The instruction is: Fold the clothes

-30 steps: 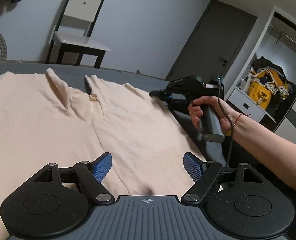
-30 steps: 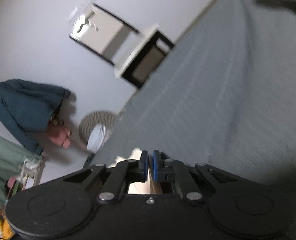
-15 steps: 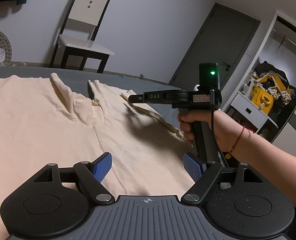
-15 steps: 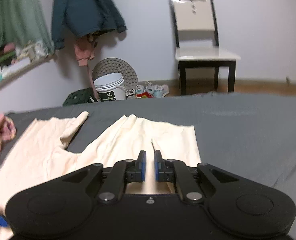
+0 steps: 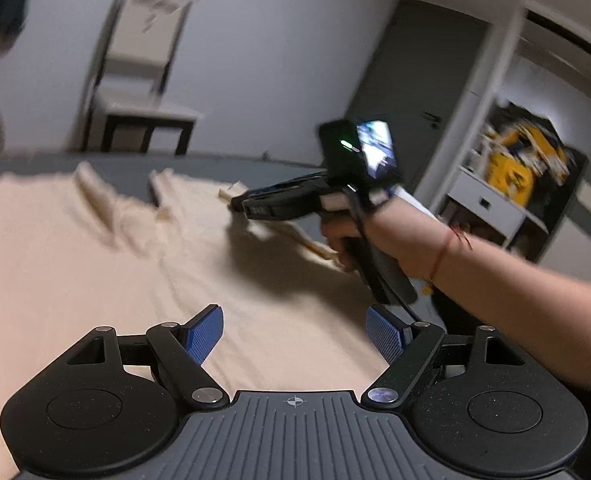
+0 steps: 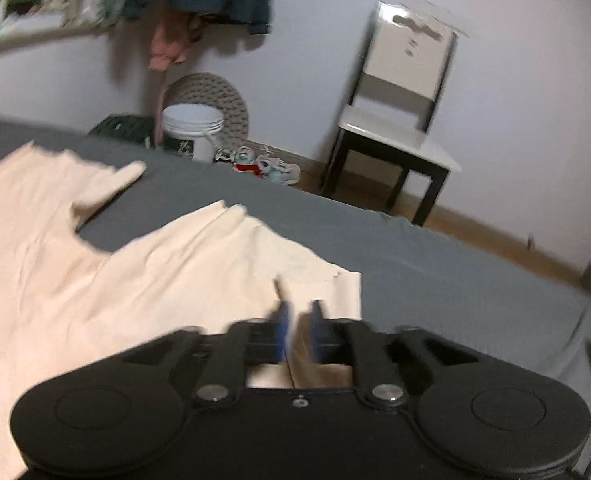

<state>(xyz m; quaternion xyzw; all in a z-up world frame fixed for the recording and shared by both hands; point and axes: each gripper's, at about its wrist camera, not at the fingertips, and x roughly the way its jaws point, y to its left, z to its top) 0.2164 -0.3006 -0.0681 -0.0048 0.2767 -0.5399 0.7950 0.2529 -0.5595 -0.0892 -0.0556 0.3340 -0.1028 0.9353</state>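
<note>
Cream garment (image 6: 107, 280) lying mostly flat across grey bed (image 6: 435, 280), one edge lifting off the bed. Right gripper (image 6: 297, 330) pinching that raised edge between nearly closed fingers; left gripper (image 5: 293, 330) hovering wide, holding nothing. Folding looking partway at most, most cloth lying unfolded.

No legible text; markings on right gripper (image 5: 279, 204) and bucket (image 6: 193, 132) too blurred.

Garment (image 6: 115, 280) on bed (image 6: 435, 280), chair (image 6: 399, 112) behind
</note>
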